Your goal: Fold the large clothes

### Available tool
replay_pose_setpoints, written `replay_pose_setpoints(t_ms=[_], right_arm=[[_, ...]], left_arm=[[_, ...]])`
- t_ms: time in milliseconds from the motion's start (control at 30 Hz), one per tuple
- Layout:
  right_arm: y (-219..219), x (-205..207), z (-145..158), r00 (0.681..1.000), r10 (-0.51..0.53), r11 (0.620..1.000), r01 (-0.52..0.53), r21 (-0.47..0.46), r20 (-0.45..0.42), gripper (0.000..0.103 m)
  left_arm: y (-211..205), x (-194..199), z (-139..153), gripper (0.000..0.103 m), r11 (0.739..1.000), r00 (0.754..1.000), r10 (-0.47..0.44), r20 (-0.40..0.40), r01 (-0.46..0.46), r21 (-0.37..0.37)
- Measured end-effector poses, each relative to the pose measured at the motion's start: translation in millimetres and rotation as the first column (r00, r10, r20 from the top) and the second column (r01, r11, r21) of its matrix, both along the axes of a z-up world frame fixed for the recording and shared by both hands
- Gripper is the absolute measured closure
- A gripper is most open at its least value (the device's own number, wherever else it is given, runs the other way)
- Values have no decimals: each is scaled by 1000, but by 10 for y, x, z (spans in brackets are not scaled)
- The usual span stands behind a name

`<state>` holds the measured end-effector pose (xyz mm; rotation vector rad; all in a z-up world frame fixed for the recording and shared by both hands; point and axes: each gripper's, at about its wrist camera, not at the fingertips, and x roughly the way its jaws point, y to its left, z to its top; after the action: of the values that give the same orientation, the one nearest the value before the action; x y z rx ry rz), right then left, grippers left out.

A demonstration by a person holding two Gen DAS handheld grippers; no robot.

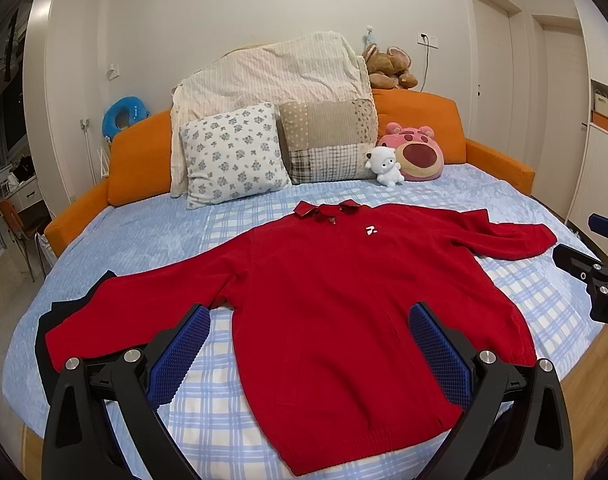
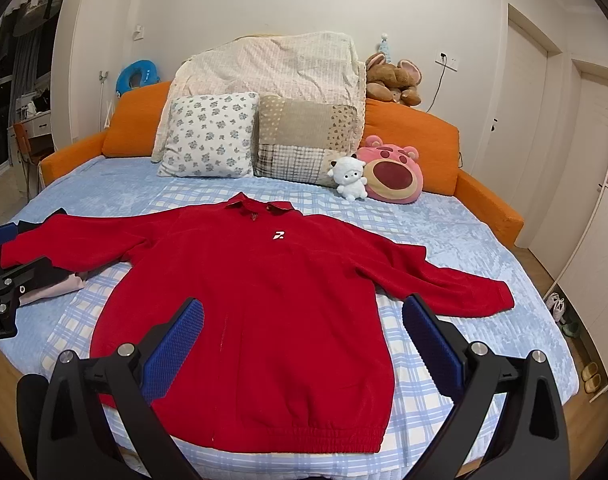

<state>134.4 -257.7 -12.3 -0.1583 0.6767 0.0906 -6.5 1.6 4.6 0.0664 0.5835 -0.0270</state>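
A large red fleece jacket (image 1: 328,292) with a collar and a small white chest logo lies flat, front up, on the bed with both sleeves spread out; it also shows in the right wrist view (image 2: 256,300). My left gripper (image 1: 310,320) is open and empty, held above the jacket's lower left part. My right gripper (image 2: 304,316) is open and empty, above the jacket's lower right part. Each gripper shows at the other view's edge: the right gripper (image 1: 596,276) and the left gripper (image 2: 0,280).
The bed (image 1: 152,232) has a blue plaid sheet. Two pillows (image 1: 236,152), a cream blanket, a pink bear (image 1: 416,152) and a white plush sit by the orange headboard (image 1: 140,160). Dark and pink clothes (image 2: 52,280) lie under the jacket's left sleeve. Shoes (image 2: 560,308) are on the floor.
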Motion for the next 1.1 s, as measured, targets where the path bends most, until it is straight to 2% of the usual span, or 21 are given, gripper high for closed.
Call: replay_pose_setpoints(t_ms=[1100], right_arm=[[-38, 4, 16, 1000, -4, 1000, 4, -1, 3, 5]], left_arm=[[7, -3, -85, 2, 1000, 1000, -3, -2, 4, 13]])
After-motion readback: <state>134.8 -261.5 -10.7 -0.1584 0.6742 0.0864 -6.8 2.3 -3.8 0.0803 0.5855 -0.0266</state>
